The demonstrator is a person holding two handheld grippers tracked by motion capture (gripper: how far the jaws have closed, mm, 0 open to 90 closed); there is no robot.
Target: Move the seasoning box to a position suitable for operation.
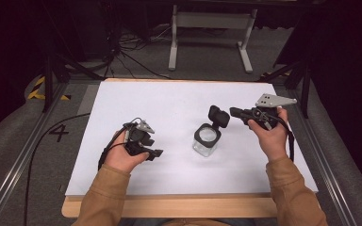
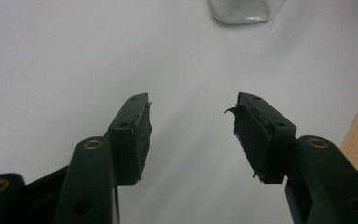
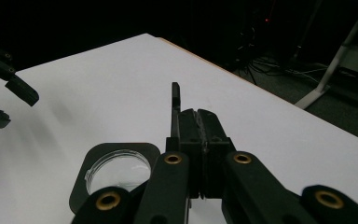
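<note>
A person sits at a white table (image 1: 169, 108) with a black gripper in each hand. A small glass jar (image 1: 206, 140) with a square black rim and a round mouth stands on the table, a little to the right of the middle. Its lid is off. The right gripper (image 1: 235, 112) is at about 2 o'clock from the jar, up off the table, and it points left. Its jaws are squeezed tight on a flat black lid (image 1: 218, 116), which it holds on edge, just above and behind the jar at about 1 o'clock. In the right gripper view, the lid (image 3: 175, 109) sticks up thin from the shut jaws, and the open jar (image 3: 116, 172) sits low at about 8 o'clock from them. A grey three-cornered plate (image 1: 273, 100) sits on top of this gripper. The right hand (image 1: 269, 134) wraps around its handle. The left gripper (image 1: 154, 153) is at about 9 o'clock from the jar, well apart from it, and it points right. Its jaws are spread wide with nothing between them. In the left gripper view, the bottom of the jar (image 2: 242, 10) shows at the top edge, at about 12 o'clock. The left hand (image 1: 120, 153) holds that gripper low over the table.
</note>
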